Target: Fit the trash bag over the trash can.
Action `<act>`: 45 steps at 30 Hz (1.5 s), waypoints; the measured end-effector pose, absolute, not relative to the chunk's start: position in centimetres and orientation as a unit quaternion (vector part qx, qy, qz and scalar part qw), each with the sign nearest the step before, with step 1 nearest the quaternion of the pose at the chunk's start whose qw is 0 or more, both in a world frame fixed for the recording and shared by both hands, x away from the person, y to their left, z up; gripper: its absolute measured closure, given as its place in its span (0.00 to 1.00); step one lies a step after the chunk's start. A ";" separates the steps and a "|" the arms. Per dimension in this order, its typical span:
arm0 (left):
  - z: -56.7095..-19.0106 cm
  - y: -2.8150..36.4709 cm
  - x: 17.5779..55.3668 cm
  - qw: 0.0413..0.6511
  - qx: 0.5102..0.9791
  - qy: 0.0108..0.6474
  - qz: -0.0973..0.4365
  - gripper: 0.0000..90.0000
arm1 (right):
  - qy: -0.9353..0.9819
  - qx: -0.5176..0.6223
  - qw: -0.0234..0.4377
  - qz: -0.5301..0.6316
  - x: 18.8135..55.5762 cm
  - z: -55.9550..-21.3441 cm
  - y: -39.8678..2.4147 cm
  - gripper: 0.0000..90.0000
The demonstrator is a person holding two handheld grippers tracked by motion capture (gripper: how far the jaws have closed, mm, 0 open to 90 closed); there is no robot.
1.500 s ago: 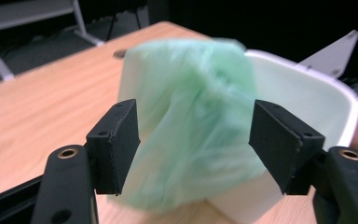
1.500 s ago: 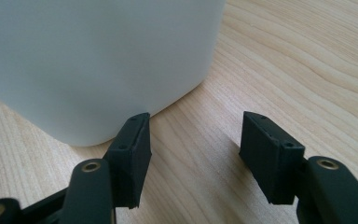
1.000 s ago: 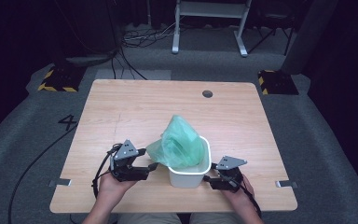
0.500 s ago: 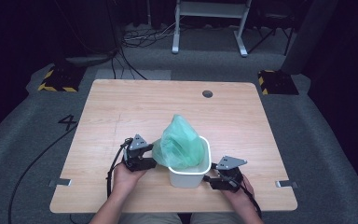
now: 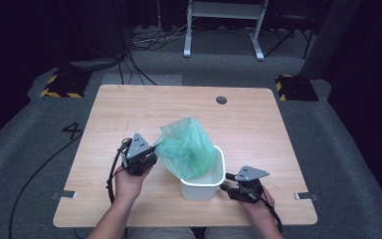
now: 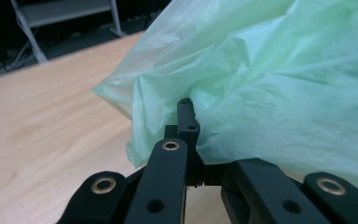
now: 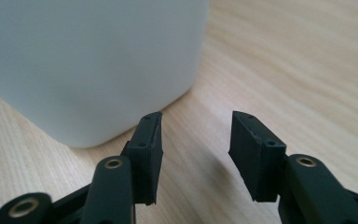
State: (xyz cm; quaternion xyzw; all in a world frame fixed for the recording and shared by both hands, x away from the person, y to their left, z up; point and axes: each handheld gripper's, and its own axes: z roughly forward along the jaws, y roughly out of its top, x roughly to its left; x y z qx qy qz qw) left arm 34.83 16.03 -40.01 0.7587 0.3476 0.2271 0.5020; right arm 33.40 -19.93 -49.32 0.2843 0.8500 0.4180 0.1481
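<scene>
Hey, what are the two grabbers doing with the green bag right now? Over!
Left gripper shut on green bag. Right gripper open beside white bin. Nothing blocking.

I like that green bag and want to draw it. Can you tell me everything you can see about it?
The green bag is thin, crinkly, see-through plastic, pale mint in colour. It sits partly inside the white bin near the table's front edge, puffed up and rising well above the rim, leaning to the left. Its top looks open and rumpled. The left gripper is shut on a fold of its left edge.
</scene>
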 end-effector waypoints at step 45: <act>-39.5 17.3 31.6 0.483 0.778 0.333 0.224 0.45 | 0.829 0.262 0.167 0.465 36.6 -35.7 -19.3 0.55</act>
